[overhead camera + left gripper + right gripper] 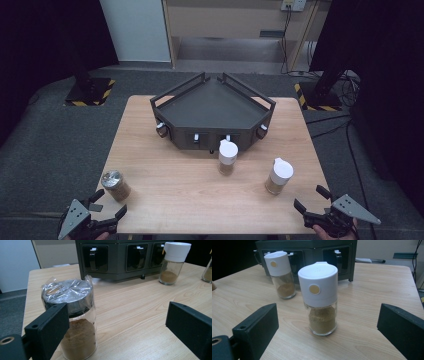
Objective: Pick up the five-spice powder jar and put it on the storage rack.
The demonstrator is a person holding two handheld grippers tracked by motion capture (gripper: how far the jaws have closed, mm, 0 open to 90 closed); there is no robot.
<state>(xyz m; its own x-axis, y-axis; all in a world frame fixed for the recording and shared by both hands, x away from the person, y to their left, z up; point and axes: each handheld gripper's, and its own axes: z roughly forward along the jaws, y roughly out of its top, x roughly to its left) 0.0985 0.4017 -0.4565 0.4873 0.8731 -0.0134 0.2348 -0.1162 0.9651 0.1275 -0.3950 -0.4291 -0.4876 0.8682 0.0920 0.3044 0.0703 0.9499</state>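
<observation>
Three spice jars stand upright on the wooden table [175, 185]. A jar with a foil-wrapped dark lid [115, 185] [72, 322] holds brown powder at the near left, just ahead of my open left gripper [109, 202] [117, 327] and close to its left jaw. A white-capped jar [278, 176] [320, 298] stands at the near right, ahead of my open right gripper [311, 199] [327, 332] and between the lines of its jaws. A second white-capped jar [227, 157] [280, 275] [174, 262] stands in front of the dark rack [212, 112].
The dark angular rack [120, 260] [312, 252] sits at the table's far middle, with slots and small white-topped items along its front face. Grey carpet surrounds the table; stand bases with striped tape [90, 91] lie beyond its far corners.
</observation>
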